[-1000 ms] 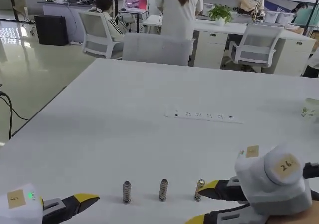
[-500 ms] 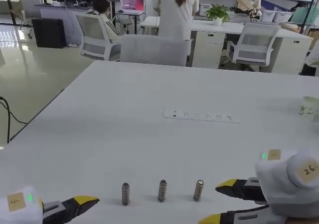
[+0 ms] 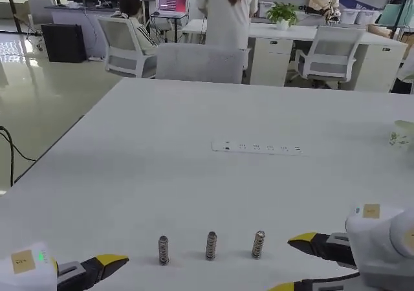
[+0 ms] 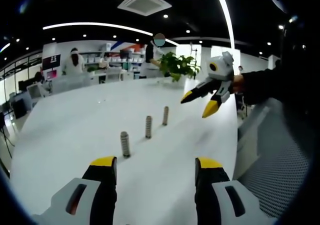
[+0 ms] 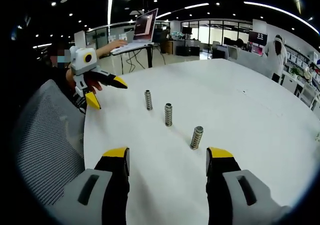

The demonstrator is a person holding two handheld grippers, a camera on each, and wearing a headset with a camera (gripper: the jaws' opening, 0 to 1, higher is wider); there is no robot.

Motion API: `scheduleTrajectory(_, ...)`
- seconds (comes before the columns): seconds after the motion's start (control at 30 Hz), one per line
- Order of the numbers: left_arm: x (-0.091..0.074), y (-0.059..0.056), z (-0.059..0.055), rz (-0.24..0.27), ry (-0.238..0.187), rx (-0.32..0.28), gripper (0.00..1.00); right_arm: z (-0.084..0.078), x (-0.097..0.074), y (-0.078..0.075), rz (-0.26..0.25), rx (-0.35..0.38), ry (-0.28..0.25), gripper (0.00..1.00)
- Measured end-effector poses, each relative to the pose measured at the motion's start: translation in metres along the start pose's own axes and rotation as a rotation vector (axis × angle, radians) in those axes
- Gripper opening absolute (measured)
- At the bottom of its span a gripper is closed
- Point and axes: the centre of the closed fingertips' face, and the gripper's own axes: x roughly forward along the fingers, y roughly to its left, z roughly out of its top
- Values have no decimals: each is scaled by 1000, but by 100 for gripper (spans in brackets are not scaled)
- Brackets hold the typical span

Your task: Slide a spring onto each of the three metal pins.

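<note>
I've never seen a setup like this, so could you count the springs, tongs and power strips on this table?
Springs: 3
Tongs: 2, left tongs and right tongs
Power strip: 1
Total: 6

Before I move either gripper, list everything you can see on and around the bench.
Table: one, white, in front of the person.
Left spring, middle spring, right spring: three, silver, upright in a row near its front edge.
Power strip: one, white, flat at mid-table.
Grey chair: one, grey, at the far edge.
Potted plant: one, green, on a desk behind.
Left gripper: one, yellow-tipped, open, left of the row.
Right gripper: one, yellow-tipped, open, right of the row.
</note>
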Motion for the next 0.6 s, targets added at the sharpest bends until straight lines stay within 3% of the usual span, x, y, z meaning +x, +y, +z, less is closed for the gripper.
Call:
scheduleTrajectory(0.3,1,3,-2,14,3,-12,60,-18,5,-5,-2,32,0,66)
scheduleTrajectory(0.6,2,5,-5,24,5,-28,61,-14,5,-3,-2,28,-34,70)
